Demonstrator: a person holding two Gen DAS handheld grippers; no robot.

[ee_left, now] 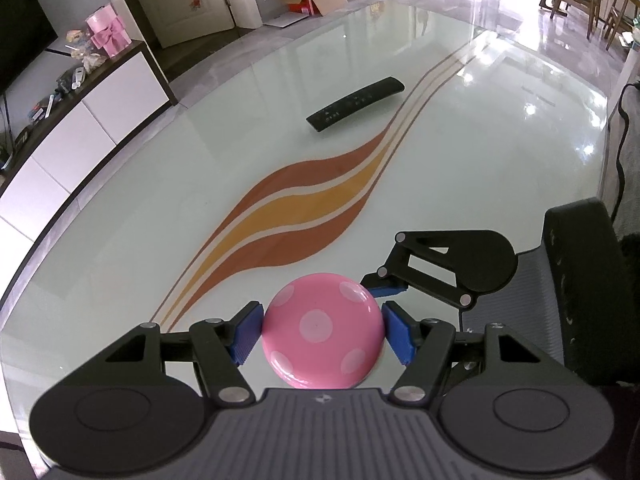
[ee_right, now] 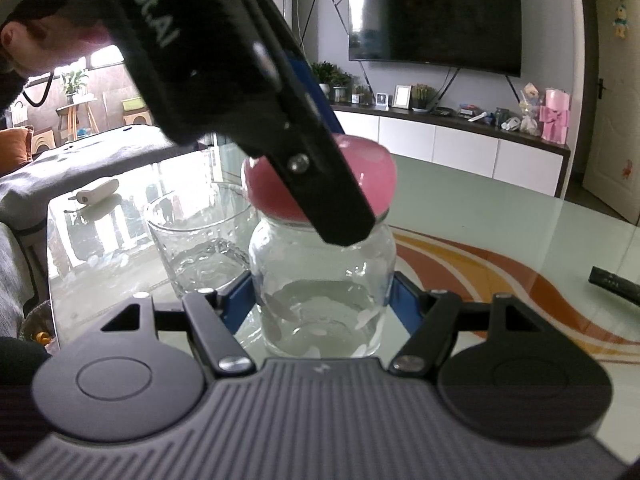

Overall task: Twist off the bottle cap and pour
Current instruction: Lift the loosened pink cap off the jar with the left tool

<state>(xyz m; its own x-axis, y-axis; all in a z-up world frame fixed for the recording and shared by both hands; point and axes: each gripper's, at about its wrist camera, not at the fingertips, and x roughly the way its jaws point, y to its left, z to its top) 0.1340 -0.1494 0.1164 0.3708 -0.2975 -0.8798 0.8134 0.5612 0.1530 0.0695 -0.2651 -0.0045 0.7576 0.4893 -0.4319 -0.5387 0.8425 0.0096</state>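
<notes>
A clear glass bottle (ee_right: pixel 322 280) with some water stands on the glass table, topped by a pink cap with white dots (ee_left: pixel 322 330). My left gripper (ee_left: pixel 322 334) reaches down from above and is shut on the cap, blue pads against both sides; it crosses the right wrist view over the cap (ee_right: pixel 372 172). My right gripper (ee_right: pixel 322 300) is shut on the bottle's body, its blue pads (ee_right: pixel 404 304) pressed to both sides. It also shows in the left wrist view (ee_left: pixel 436 268). An empty clear drinking glass (ee_right: pixel 200 240) stands just left of the bottle.
A black remote (ee_left: pixel 356 104) lies farther out on the table (ee_left: pixel 500 152), which has an orange and yellow stripe. A white TV cabinet (ee_right: pixel 460 140) stands beyond the table edge. A grey couch (ee_right: pixel 60 172) is on the left.
</notes>
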